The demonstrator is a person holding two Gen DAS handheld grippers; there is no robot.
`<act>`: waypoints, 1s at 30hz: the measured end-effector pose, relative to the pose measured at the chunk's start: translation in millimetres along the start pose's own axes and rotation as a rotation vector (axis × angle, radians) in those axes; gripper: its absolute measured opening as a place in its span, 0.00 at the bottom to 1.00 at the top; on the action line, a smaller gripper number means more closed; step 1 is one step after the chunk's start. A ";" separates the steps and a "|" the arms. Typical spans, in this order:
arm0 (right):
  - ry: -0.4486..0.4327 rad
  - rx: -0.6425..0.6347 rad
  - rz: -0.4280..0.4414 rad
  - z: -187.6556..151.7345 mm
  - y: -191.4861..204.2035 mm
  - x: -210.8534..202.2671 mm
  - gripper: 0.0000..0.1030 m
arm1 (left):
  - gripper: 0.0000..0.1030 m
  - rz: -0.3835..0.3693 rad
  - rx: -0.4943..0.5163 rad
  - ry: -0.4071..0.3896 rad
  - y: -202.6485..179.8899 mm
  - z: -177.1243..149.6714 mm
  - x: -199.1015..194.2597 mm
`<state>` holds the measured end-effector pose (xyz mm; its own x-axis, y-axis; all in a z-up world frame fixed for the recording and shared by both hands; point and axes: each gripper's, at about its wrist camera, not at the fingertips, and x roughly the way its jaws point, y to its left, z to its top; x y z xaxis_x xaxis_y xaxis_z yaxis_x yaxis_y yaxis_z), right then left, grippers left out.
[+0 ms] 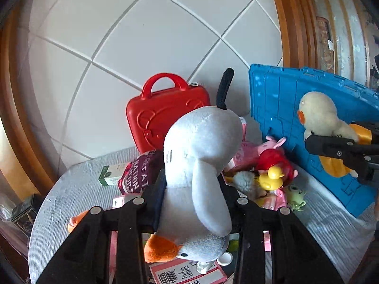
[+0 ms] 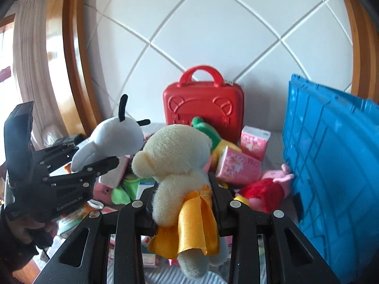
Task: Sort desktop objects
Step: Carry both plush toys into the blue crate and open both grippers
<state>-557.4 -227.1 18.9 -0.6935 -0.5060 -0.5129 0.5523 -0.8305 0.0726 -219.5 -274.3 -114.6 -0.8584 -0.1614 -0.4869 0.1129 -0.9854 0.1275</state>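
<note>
Item 1: grey plush (image 1: 199, 165), clamped in your L gripper (image 1: 191, 189), lifted clear of pile.
Item 2: cream plush (image 2: 180, 165), pinched in R gripper (image 2: 182, 189), likewise airborne.
Probable dest.: blue crate (image 2: 331, 153), on table at right, w/ toys.

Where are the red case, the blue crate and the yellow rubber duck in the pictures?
red case (image 2: 203, 108): right wrist view, on its front face.
blue crate (image 2: 331, 146): right wrist view, on its ribbed side wall.
yellow rubber duck (image 1: 272, 177): left wrist view, on its body.
</note>
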 end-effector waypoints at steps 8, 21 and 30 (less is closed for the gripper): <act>-0.164 -0.036 -0.067 27.6 21.4 -93.5 0.31 | 0.35 -0.031 0.020 -0.141 -23.5 52.4 -59.9; -0.359 0.063 -0.294 43.8 -25.2 -243.8 0.31 | 0.36 -0.227 0.136 -0.266 -135.1 131.7 -112.8; -0.323 0.119 -0.416 58.3 -148.6 -284.9 0.31 | 0.37 -0.325 0.170 -0.273 -264.2 199.0 -96.0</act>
<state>-469.0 27.0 204.1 -0.9598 -0.1589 -0.2314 0.1572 -0.9872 0.0257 -266.5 12.4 70.4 -0.9388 0.1972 -0.2823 -0.2479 -0.9561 0.1565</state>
